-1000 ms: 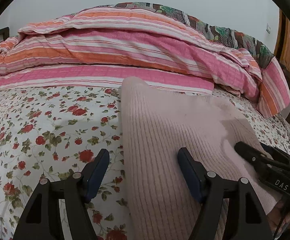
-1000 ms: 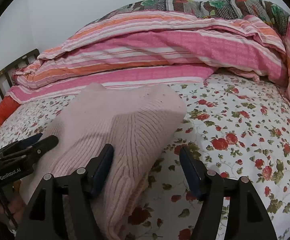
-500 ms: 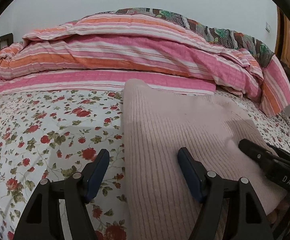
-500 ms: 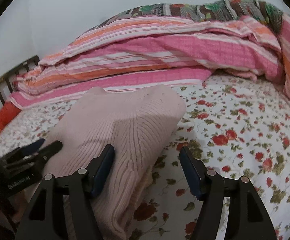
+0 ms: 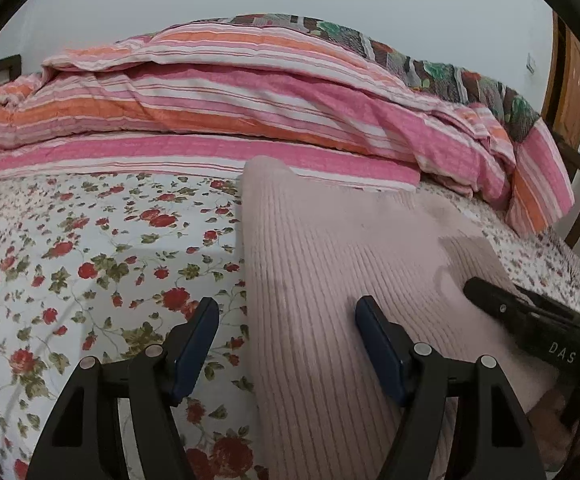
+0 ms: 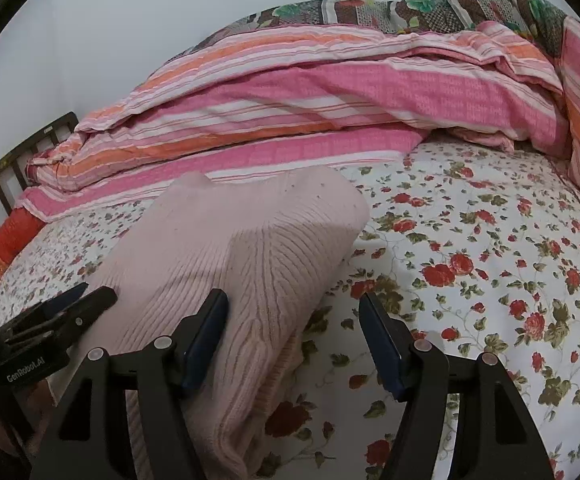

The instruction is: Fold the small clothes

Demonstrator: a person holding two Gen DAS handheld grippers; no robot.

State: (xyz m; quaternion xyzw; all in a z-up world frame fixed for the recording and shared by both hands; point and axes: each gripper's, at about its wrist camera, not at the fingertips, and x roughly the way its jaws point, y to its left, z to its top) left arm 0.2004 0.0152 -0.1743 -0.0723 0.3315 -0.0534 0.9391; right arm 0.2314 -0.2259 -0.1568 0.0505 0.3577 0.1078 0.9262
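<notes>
Pink ribbed knit sweater (image 5: 330, 280) lies folded on the bed, on a white sheet printed with red roses (image 5: 89, 264). In the right wrist view the near end shows stacked layers along the fold edge.

Left claw (image 5: 285, 344): jaws spread wide, nothing gripped. It straddles the sweater's left edge, one finger over the sheet, the other over the knit. Cannot tell whether either finger touches the fabric.

Right claw (image 6: 294, 340): jaws also wide apart, empty. Its left finger sits against or just above the knit; the other hangs over the sheet.

Each claw shows in the other's view, at the sweater's near corner.

Striped pink and orange quilt (image 6: 330, 96) heaped along the far side of the bed, its edge just behind the sweater.
</notes>
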